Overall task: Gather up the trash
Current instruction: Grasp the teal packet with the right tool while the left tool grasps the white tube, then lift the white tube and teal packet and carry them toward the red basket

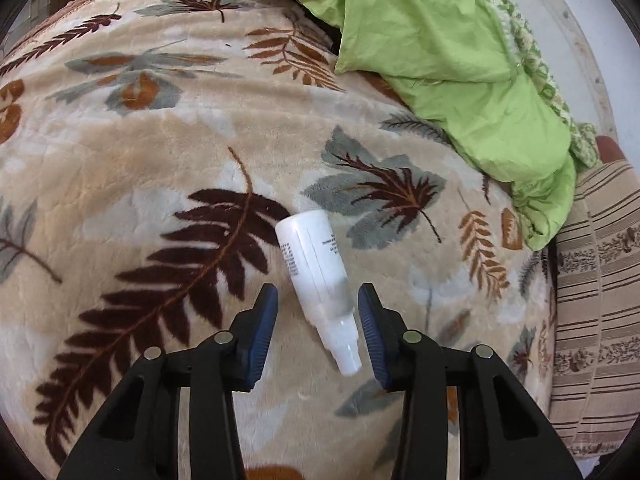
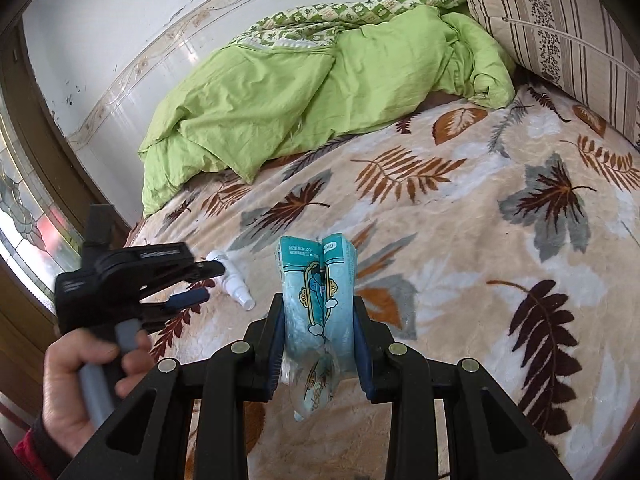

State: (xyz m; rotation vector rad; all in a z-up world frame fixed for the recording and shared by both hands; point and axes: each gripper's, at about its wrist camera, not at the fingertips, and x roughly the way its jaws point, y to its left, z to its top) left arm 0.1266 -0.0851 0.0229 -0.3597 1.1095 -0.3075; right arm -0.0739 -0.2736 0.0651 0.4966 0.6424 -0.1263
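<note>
Bottle on blanket, before quilt

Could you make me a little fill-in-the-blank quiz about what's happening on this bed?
1. The right gripper is shut on a crumpled ____ wrapper.
2. The white bottle lies between the open fingers of the ____ gripper.
3. The bunched-up quilt is ____.

Missing words: blue; left; green

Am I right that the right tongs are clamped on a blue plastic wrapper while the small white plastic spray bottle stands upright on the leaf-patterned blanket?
Not quite: the small white plastic spray bottle lies on its side on the leaf-patterned blanket, as the left wrist view shows. The right tongs do clamp the blue plastic wrapper.
</note>
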